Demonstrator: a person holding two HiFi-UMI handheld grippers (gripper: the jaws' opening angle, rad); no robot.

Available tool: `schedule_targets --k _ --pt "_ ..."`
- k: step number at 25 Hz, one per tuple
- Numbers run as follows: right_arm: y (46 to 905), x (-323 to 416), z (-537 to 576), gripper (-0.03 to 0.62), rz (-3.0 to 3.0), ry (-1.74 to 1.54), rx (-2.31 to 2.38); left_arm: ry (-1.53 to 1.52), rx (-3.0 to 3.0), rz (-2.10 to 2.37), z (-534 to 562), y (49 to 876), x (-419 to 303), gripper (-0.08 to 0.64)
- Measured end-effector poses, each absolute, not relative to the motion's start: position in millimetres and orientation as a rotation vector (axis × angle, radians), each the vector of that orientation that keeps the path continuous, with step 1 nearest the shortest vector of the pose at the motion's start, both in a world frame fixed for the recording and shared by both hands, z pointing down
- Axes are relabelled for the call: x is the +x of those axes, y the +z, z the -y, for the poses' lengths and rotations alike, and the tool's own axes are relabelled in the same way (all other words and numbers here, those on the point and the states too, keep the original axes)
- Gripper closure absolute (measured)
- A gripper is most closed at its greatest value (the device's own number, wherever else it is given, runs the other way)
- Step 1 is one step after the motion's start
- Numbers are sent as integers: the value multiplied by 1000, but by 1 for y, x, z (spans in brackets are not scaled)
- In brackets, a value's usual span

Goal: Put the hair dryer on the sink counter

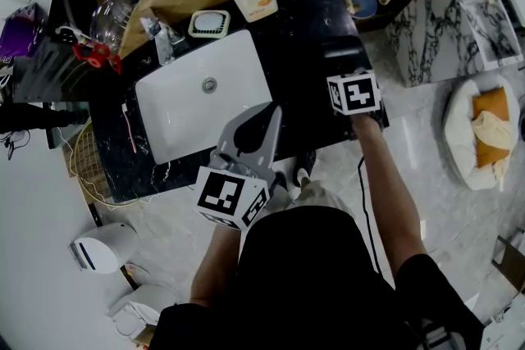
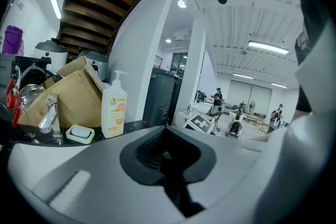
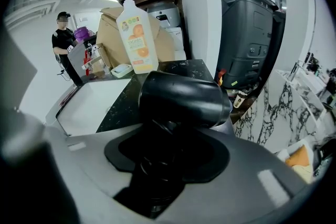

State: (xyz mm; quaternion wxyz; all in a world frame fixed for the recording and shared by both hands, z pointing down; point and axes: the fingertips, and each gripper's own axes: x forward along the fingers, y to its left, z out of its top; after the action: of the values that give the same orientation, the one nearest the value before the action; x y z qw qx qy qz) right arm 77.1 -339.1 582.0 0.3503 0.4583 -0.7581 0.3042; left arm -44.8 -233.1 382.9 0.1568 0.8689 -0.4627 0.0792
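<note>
The right hand-held gripper (image 3: 167, 150) grasps the black hair dryer (image 3: 184, 99) by its handle, above the dark desk (image 1: 305, 27) just right of the white sink (image 1: 184, 106) — the left hand-held gripper (image 1: 264, 119), jaws together and empty, hovers over the sink's front edge.

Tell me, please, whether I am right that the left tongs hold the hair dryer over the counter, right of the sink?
No: the right tongs hold the hair dryer, as the right gripper view shows. It is over the counter, right of the sink.
</note>
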Motion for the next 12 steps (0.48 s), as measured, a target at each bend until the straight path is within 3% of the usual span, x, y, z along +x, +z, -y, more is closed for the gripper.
schedule_targets --k 12 --pt "563 72 332 400 2009 751 1208 213 2502 1316 229 379 -45 560"
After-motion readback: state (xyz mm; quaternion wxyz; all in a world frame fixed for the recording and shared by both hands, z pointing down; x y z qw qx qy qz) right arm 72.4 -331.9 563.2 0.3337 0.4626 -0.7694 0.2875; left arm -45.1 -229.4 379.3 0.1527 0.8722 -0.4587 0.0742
